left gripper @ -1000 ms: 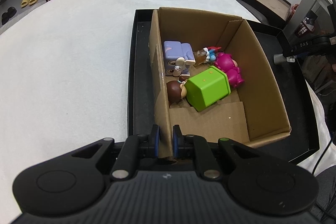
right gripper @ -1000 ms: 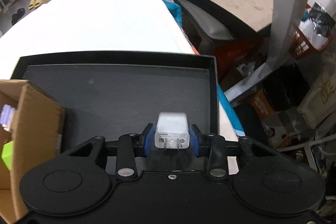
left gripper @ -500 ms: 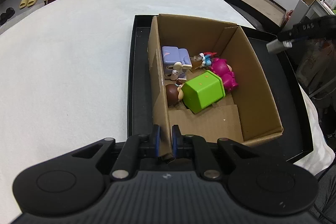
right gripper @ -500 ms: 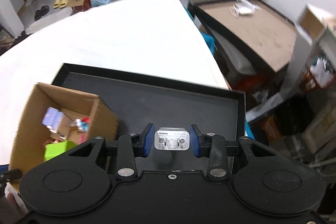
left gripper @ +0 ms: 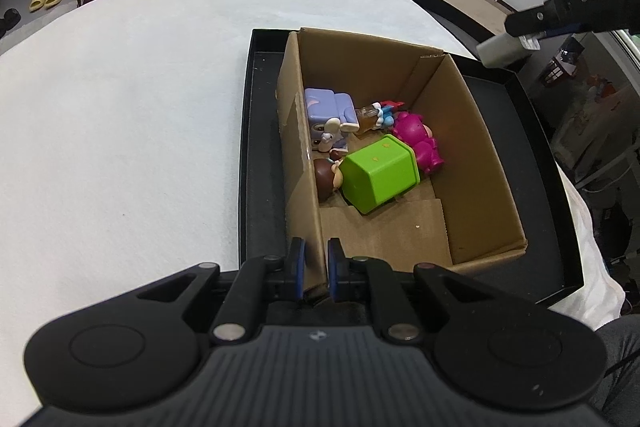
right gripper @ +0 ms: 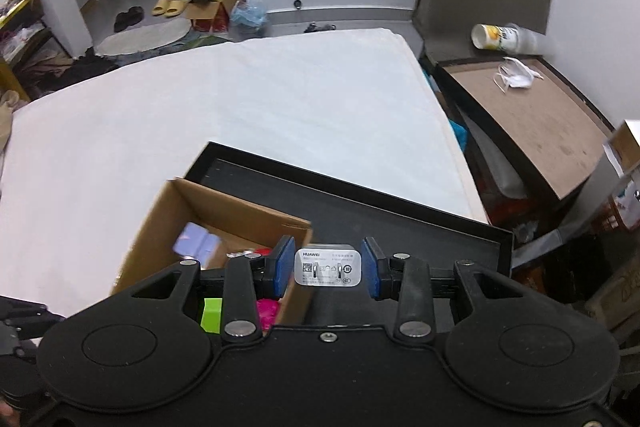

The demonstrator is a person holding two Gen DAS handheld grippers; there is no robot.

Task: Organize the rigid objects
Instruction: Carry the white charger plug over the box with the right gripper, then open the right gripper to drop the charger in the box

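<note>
A cardboard box (left gripper: 476,143) stands in a black tray (left gripper: 262,147) on a white tabletop. Inside lie a green cube (left gripper: 380,173), a lilac toy (left gripper: 326,107), a pink figure (left gripper: 420,143) and a brown-haired figure (left gripper: 326,175). My left gripper (left gripper: 316,267) is shut on the box's near left wall. My right gripper (right gripper: 326,269) is shut on a white charger (right gripper: 327,269), held above the box's far right corner; the charger also shows in the left wrist view (left gripper: 502,47). The box also shows in the right wrist view (right gripper: 160,215).
The white tabletop (left gripper: 120,127) spreads to the left of the tray. A side table (right gripper: 532,115) with a paper cup (right gripper: 502,37) and a face mask (right gripper: 516,77) stands at the right. Clutter fills the floor at the right.
My right gripper has risen and moved left with the charger, from over the tray's right part to above the box's far right corner. My left gripper keeps its hold on the box wall.
</note>
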